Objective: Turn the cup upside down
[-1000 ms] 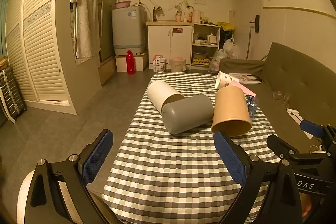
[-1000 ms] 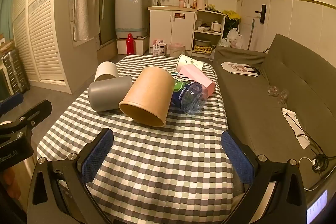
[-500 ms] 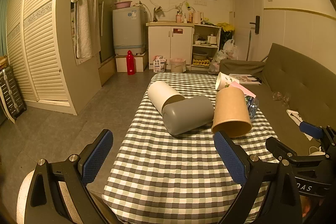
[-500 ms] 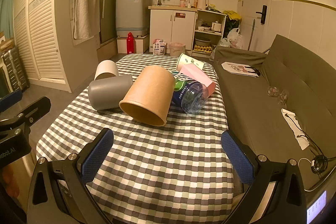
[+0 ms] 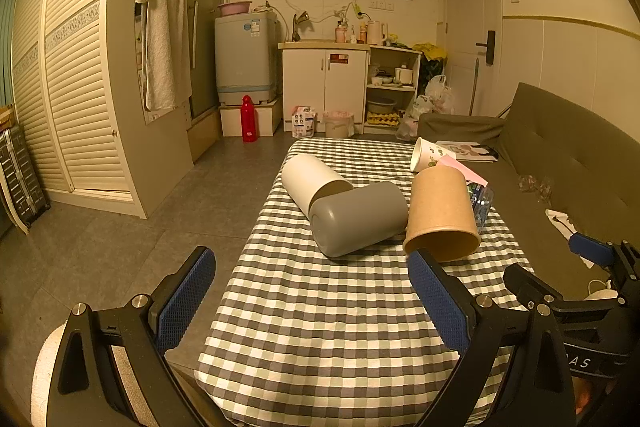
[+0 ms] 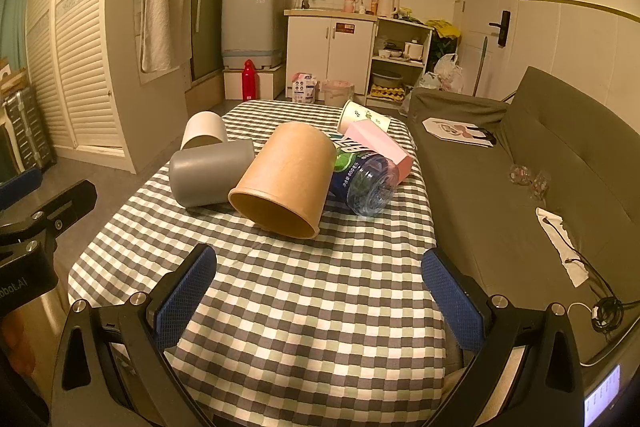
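On the table [image 6: 280,307], paper cup [image 6: 286,179] lies between grey cup [image 6: 208,173] and bottle [image 6: 366,183]; sofa [image 6: 500,187] right.

Four cups lying on their sides on the checked cloth: one brown paper cup [image 6: 286,179], one grey cup [image 6: 208,173], one white cup [image 6: 204,129], one printed paper cup [image 6: 358,117]. One plastic water bottle [image 6: 366,181], also on its side. One pink box [image 6: 380,143]. Two hand-held grippers: left [image 5: 312,301], right [image 6: 320,303]. On the floor beyond, one red bottle [image 6: 249,79]. On the sofa, one magazine [image 6: 460,131].
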